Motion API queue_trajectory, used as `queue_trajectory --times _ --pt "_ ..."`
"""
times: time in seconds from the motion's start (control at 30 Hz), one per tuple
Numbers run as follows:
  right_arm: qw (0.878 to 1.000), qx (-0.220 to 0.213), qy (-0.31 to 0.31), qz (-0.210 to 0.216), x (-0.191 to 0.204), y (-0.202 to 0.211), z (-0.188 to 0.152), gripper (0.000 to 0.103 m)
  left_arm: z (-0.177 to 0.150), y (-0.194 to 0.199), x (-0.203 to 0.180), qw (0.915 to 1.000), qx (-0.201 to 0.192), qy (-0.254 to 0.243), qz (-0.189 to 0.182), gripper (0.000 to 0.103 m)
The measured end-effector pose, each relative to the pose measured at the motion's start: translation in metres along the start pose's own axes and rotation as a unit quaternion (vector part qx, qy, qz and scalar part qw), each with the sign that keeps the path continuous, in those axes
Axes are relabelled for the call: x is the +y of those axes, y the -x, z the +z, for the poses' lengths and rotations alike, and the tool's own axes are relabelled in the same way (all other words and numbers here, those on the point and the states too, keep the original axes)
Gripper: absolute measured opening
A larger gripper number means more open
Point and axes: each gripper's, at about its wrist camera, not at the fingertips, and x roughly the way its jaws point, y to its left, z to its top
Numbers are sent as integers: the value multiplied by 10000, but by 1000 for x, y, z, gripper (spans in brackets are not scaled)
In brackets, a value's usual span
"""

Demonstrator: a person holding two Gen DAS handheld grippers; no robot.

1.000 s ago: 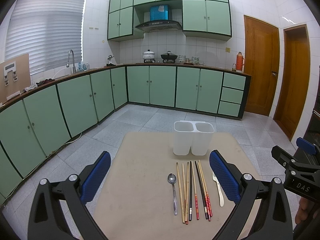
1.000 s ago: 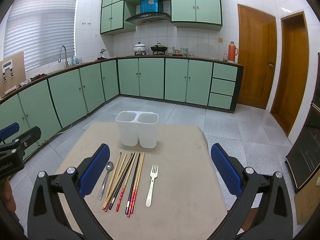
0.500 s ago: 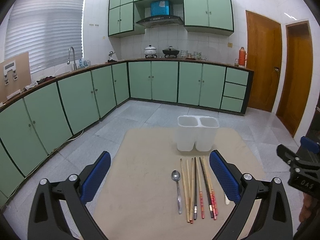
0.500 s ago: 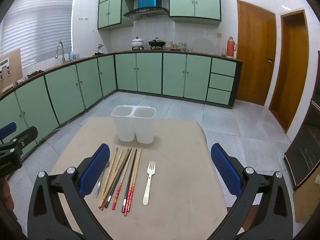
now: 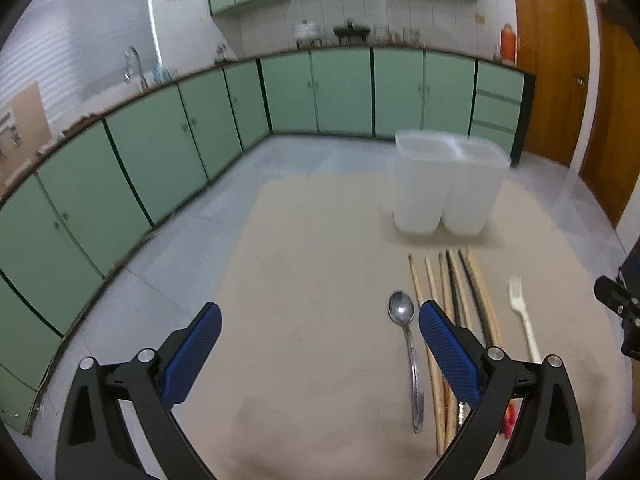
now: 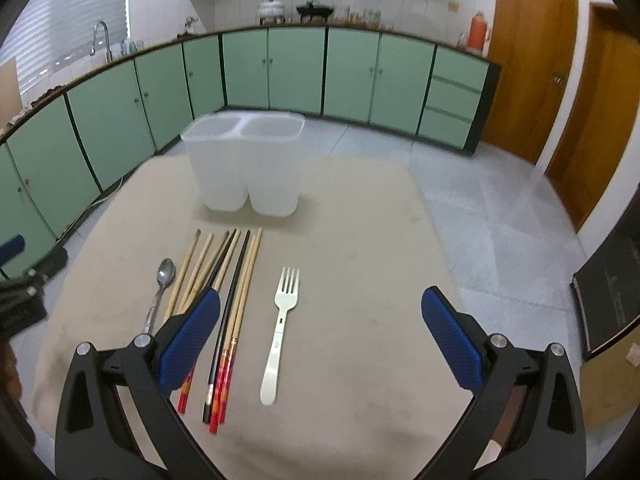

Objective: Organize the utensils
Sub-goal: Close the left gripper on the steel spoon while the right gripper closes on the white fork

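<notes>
A white two-compartment holder point(image 5: 448, 184) point(image 6: 244, 168) stands empty at the far side of a beige table point(image 5: 312, 280) point(image 6: 352, 240). In front of it lie a metal spoon point(image 5: 408, 356) point(image 6: 162, 288), several chopsticks point(image 5: 460, 292) point(image 6: 232, 280) and a cream plastic fork point(image 5: 522, 316) point(image 6: 282, 320). My left gripper point(image 5: 320, 344) is open and empty, left of the spoon. My right gripper point(image 6: 320, 332) is open and empty, low over the table, with the fork between its fingers.
Green kitchen cabinets point(image 6: 280, 68) run along the back and left walls, with a sink tap point(image 6: 100, 36). Wooden doors point(image 6: 532, 64) stand at the right. A dark appliance point(image 6: 608, 296) sits right of the table. Grey tiled floor surrounds the table.
Both grippers have moved forward and tilted down toward the table. The utensils and holder look larger and nearer. Nothing was picked up.
</notes>
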Motion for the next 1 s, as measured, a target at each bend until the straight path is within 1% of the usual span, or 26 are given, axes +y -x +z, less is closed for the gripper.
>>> queue_trajectory --times 0.07,0.1,0.13,0.17,0.2,0.27,0.33,0.4,0.57,0.67,0.7,0.73,0.83,0.9,1.0 --pt "9998 173 -9 3 3 -21 2 93 -1 -20 -6 9998 207 -6 -17 96" --pt "9996 284 -24 -28 3 -34 1 87 -2 -32 -8 9995 322 20 -52 93" --pt "9992 402 -55 -25 4 -48 2 80 -2 -39 -12 9992 389 31 -63 92" --pt "9986 525 -100 0 5 -60 3 77 -3 -46 -14 9989 455 18 -55 92" --pt "9971 724 -208 56 3 -75 2 76 -3 -53 -16 9986 521 -4 -57 92" --pt "9948 947 -366 121 1 -93 2 75 -5 -62 -22 9980 622 -31 -78 91" --pt "9930 1092 -433 144 0 -107 1 71 -6 -72 -26 9976 691 -46 -85 91" --pt "9912 1231 -456 163 1 -118 2 70 -5 -78 -29 9972 738 -25 -116 91" --pt "9880 1432 -547 200 7 -134 6 69 -6 -89 -26 9958 887 134 -165 91" --pt "9882 1439 -531 5 13 -138 9 68 -7 -95 -26 9952 957 131 -141 91" --pt "9884 1432 -514 -25 15 -139 11 64 -8 -98 -27 9949 993 136 -143 91" --pt "9885 1426 -509 -15 18 -139 12 58 -8 -100 -27 9946 1017 146 -148 91" --pt "9890 1405 -455 -25 29 -135 10 51 -8 -106 -30 9942 1055 147 -140 91" --pt "9895 1366 -466 -13 33 -134 6 48 -7 -111 -31 9940 1067 185 -163 91" --pt "9897 1342 -494 46 33 -127 2 47 -5 -115 -35 9938 1088 176 -175 91"
